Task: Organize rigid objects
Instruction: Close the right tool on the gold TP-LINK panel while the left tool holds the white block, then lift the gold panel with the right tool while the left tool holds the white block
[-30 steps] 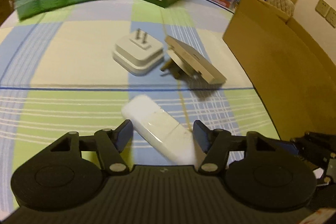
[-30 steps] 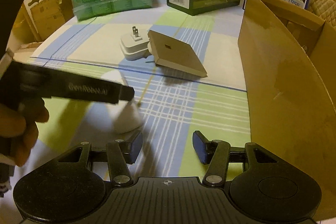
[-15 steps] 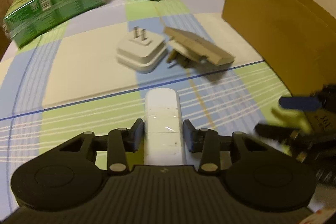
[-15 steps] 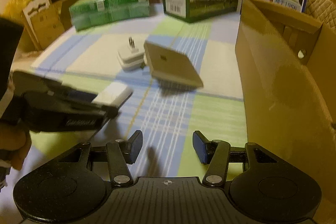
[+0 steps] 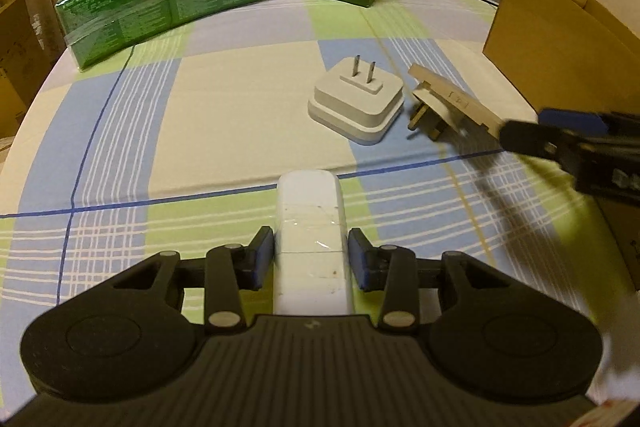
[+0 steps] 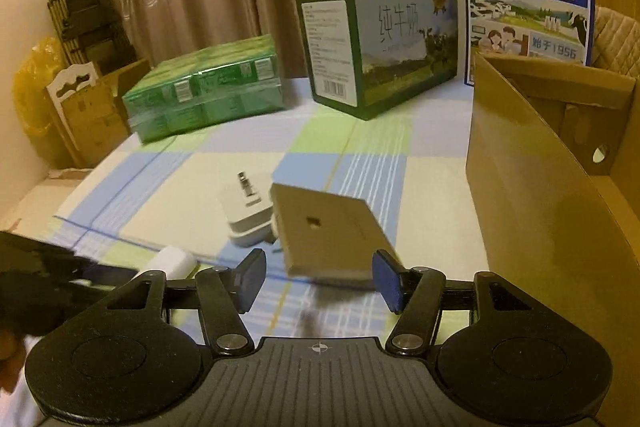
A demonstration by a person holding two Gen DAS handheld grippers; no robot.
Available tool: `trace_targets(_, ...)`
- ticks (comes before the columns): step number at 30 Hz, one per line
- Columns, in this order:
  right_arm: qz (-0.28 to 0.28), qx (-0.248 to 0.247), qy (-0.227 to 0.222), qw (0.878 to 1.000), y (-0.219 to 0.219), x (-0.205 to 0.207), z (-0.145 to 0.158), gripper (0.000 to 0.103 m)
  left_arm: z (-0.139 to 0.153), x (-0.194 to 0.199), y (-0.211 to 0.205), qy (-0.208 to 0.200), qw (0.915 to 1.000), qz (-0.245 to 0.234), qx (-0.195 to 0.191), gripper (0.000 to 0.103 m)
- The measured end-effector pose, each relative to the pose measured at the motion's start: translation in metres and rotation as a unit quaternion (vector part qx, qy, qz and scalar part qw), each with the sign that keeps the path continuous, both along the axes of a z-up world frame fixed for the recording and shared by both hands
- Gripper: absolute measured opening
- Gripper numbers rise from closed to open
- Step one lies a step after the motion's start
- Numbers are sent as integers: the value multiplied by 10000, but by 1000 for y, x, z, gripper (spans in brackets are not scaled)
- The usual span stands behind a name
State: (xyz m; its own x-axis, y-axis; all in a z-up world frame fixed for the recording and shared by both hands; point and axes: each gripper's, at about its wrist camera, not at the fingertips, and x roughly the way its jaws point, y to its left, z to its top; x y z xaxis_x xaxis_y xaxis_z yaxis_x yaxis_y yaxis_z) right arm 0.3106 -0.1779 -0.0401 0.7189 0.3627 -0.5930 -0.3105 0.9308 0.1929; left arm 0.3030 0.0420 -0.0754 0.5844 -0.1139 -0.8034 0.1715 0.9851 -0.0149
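The left claw (image 5: pixel 311 259) grips a white bar-shaped device (image 5: pixel 310 227) between its two pads, lengthwise, above the checked surface (image 5: pixel 224 115). Farther off lie a white plug adapter (image 5: pixel 356 107), prongs up, and just to its right a tilted beige wall plate (image 5: pixel 452 103). The right claw (image 6: pixel 319 279) hangs open and empty just before the near edge of that plate (image 6: pixel 328 231). A cardboard box (image 6: pixel 552 187) stands at the right.
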Motion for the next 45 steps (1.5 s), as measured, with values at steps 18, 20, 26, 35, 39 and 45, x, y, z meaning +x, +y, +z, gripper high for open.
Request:
trace_targets(18, 667, -2251, -968, 9672, 44, -19, -22, 17, -2, -5, -7, 28, 9999, -124, 49, 35)
trace_targets(20, 616, -2344, -1011, 9649, 44, -26, -17, 12, -1, -8, -6, 42, 9999, -133, 46, 35)
trace_targets(26, 835, -2500, -694, 9621, 45, -74, -9, 12, 0, -26, -1, 68, 9998, -195, 13, 35)
trace_targets(35, 775, -597, 458, 9941, 18, -80, -4, 84, 1, -54, 16, 4, 9996, -266, -101, 35)
trace_targets(39, 922, -945, 467, 9901, 24, -59, -13, 84, 1, -57, 18, -39, 9993, -334, -149, 37)
trace_targets(45, 1266, -1504, 414, 9796, 31, -42, -34, 91, 2, -56, 12, -53, 9989, -449, -154, 50)
